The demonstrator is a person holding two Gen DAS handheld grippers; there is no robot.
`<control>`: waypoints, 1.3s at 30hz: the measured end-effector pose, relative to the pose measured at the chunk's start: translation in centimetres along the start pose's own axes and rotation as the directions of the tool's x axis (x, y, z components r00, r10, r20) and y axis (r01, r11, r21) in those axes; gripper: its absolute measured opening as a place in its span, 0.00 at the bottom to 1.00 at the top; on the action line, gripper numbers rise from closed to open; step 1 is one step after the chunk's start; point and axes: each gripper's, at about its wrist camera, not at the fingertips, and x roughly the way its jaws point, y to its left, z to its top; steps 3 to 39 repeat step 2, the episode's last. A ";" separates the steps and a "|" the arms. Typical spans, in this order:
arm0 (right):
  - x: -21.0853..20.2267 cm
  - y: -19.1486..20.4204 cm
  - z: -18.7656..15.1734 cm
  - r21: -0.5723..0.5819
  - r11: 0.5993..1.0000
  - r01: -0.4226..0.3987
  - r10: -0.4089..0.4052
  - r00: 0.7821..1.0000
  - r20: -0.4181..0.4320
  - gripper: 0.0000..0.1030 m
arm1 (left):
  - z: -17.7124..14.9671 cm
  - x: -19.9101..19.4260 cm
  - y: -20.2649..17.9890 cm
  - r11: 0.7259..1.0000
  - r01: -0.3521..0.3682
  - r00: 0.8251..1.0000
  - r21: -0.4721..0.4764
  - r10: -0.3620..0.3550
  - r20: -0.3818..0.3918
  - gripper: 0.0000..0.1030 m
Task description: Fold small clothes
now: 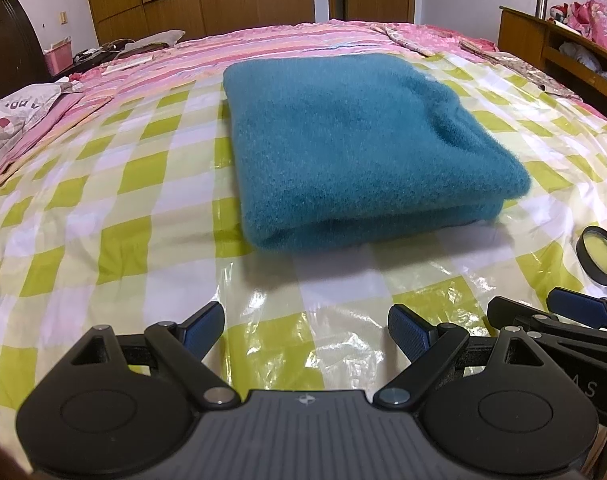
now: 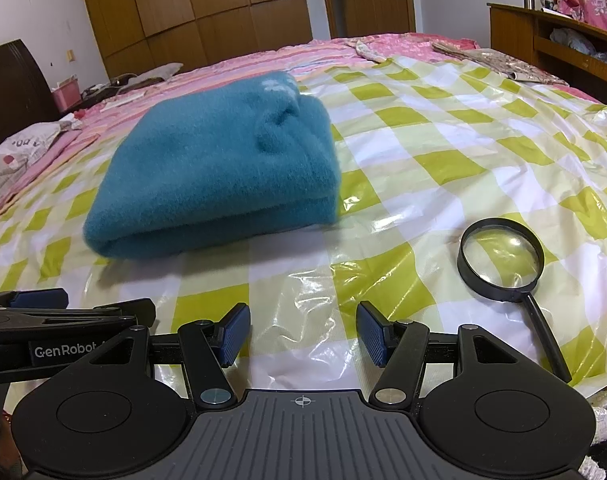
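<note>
A fuzzy teal garment lies folded in a thick rectangle on the yellow-checked plastic sheet over the bed. It also shows in the right wrist view, left of centre, with a pale mark near its far edge. My left gripper is open and empty, hovering over the sheet in front of the garment's near fold. My right gripper is open and empty, in front of and to the right of the garment. Each gripper shows at the edge of the other's view.
A black magnifying glass lies on the sheet right of the garment; it also shows in the left wrist view. Pink bedding lies beyond the sheet. A wooden shelf stands at right, a dark headboard at left.
</note>
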 end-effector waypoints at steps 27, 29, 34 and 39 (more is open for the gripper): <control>0.0 0.0 0.1 -0.001 1.000 0.000 0.000 1.000 -0.001 0.57 | 0.0 0.0 0.0 1.000 0.000 1.000 -0.001 0.000 -0.002 0.91; 0.0 0.0 0.1 -0.001 1.000 0.000 0.000 1.000 -0.001 0.57 | 0.0 0.0 0.0 1.000 0.000 1.000 -0.001 0.000 -0.002 0.91; 0.0 0.0 0.1 -0.001 1.000 0.000 0.000 1.000 -0.001 0.57 | 0.0 0.0 0.0 1.000 0.000 1.000 -0.001 0.000 -0.002 0.91; 0.0 0.0 0.1 -0.001 1.000 0.000 0.000 1.000 -0.001 0.57 | 0.0 0.0 0.0 1.000 0.000 1.000 -0.001 0.000 -0.002 0.91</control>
